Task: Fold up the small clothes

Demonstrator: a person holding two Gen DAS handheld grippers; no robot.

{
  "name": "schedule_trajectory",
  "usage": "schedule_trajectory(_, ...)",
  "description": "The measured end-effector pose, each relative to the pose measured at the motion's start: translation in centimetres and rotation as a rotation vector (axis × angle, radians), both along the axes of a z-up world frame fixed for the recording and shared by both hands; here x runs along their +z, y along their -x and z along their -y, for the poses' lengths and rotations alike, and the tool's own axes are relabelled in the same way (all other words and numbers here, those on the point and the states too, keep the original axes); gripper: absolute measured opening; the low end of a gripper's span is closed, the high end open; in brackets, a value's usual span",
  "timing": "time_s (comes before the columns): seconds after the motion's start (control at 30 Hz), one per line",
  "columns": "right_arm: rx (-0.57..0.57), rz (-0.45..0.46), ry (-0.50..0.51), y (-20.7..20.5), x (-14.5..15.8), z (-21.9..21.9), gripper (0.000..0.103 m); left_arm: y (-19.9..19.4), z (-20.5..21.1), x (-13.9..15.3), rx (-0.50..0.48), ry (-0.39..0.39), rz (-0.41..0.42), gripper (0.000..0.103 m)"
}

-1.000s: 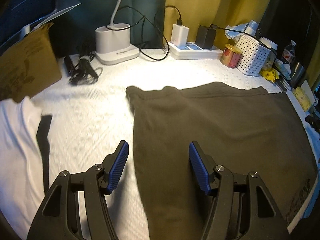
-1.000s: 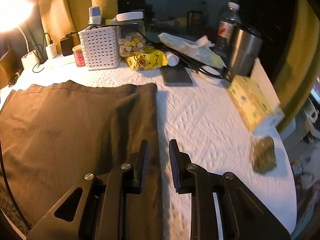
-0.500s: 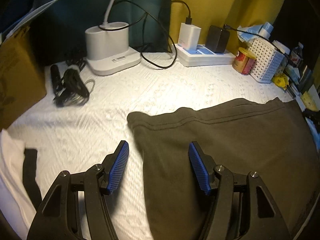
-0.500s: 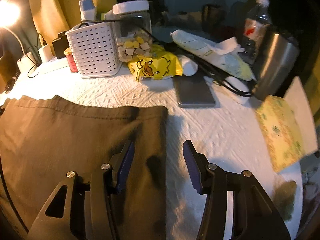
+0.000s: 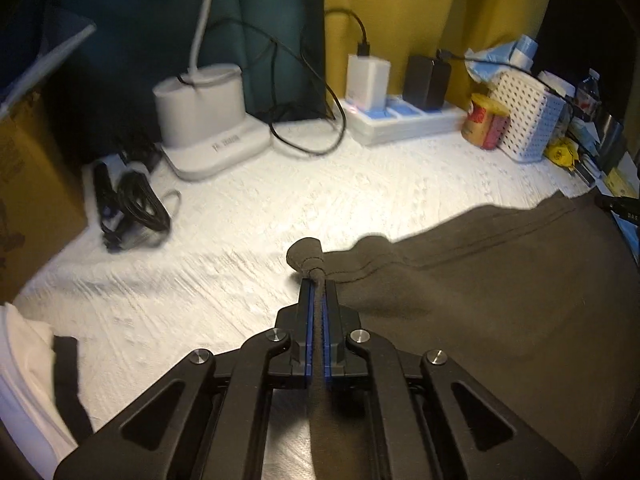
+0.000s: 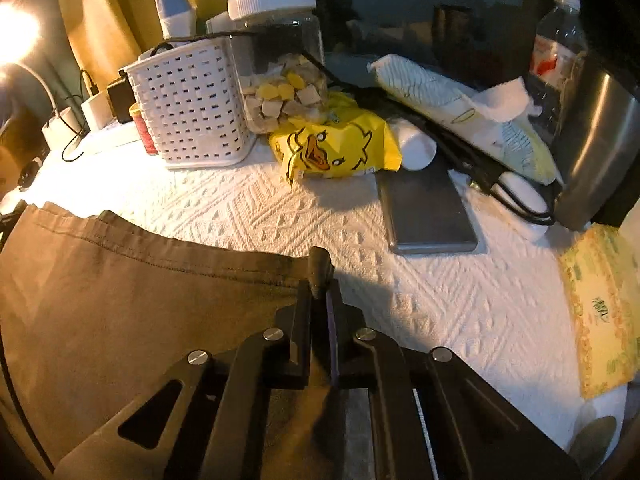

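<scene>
The dark garment (image 5: 480, 300) lies flat on the desk (image 5: 248, 248), its hemmed far edge running crosswise between the left hand-held gripper (image 5: 318, 292) and right hand-held gripper (image 6: 319, 296), each pinching one far corner.

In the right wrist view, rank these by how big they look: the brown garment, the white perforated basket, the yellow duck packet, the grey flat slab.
Largest to smallest:
1. brown garment, though it lies nearest the camera
2. white perforated basket
3. yellow duck packet and grey flat slab look about alike; I won't rank them.
</scene>
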State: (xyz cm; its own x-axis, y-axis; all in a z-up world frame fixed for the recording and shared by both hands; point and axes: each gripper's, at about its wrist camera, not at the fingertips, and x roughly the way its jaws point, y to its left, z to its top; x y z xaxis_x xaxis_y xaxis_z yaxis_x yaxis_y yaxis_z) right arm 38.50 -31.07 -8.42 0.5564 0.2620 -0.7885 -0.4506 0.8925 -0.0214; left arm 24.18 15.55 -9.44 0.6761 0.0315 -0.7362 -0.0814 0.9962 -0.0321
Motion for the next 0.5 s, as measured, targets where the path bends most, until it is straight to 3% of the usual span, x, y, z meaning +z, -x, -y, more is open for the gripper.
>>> schedule_trajectory(0.3,-0.03,0.129,-0.004,0.2,3.1,0.7,0.007,0.1,-0.3,3.3,0.02,-0.042,0.106,0.002)
schedule_trajectory(0.5,-0.059,0.128,-0.005,-0.9,3.2,1.0,0.007,-1.7,0.2,2.8,0.001,-0.063,0.075,0.002)
